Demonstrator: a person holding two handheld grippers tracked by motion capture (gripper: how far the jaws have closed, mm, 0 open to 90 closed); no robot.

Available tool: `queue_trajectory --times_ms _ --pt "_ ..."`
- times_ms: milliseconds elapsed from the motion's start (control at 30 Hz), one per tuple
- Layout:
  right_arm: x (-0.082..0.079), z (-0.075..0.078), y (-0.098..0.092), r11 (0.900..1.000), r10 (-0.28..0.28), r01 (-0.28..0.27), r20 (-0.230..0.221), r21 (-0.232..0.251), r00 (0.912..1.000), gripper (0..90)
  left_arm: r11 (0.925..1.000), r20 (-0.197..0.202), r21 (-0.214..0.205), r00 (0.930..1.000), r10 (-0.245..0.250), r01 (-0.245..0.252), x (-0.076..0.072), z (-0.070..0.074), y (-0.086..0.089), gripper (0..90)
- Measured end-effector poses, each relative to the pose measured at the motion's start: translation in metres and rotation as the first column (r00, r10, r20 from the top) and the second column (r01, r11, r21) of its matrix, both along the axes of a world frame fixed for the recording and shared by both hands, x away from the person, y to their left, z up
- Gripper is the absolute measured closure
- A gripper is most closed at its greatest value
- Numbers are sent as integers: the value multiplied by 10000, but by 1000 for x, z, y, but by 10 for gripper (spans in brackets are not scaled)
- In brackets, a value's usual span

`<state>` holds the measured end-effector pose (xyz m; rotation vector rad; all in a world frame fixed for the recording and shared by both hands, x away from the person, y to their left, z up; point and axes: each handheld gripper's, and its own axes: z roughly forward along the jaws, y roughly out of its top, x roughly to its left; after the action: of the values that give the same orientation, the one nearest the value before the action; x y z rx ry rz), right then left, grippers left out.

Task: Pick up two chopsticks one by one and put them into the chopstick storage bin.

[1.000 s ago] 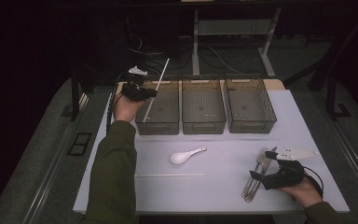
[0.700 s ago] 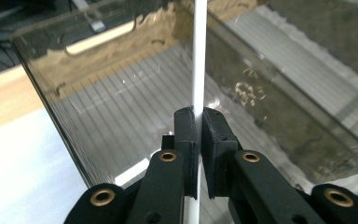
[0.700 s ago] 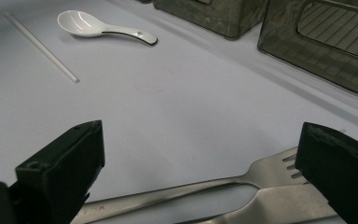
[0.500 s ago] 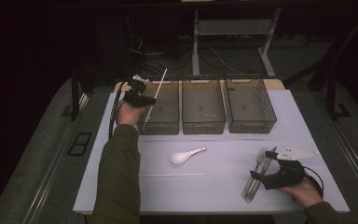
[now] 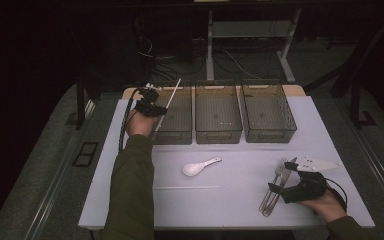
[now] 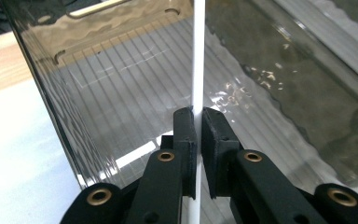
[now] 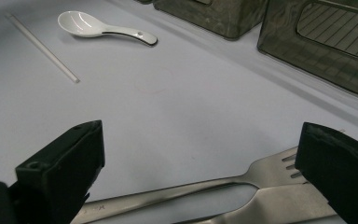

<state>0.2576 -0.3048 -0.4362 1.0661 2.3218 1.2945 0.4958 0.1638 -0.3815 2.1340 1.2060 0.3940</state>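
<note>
Left gripper (image 5: 156,111), clamping white chopstick (image 6: 198,56), has sunk toward bin (image 5: 172,131).

the right gripper (image 7: 200,172) gapes over two forks (image 7: 205,189), a white spoon (image 7: 103,28) beyond.

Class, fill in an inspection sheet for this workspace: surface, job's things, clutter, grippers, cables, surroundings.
Surface: white table, lit.
Job's things: white stick clamped upright over the left bin; second stick lying on the table.
Clutter: spoon, forks, two more bins.
Grippers: left gripper shut on the stick; right gripper open, astride the forks.
Cables: black cable trailing from the left gripper.
Surroundings: dark; desk frame behind.
</note>
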Motion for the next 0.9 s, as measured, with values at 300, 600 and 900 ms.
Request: queue_trajectory --times_ms 300,600,900 --pt "0 0 0 10000 3 -3 20 12 10000 14 9993 518 -348 9986 117 -99 -2 7 -1 645" --pt "-1 1 -1 10000 -47 47 68 -4 10000 14 9875 901 -883 9883 -1228 1308 -19 28 -2 466" --pt "-1 1 -1 10000 -44 44 89 -26 10000 14 9442 1387 -1413 9503 -2788 2976 -55 46 -7 358"
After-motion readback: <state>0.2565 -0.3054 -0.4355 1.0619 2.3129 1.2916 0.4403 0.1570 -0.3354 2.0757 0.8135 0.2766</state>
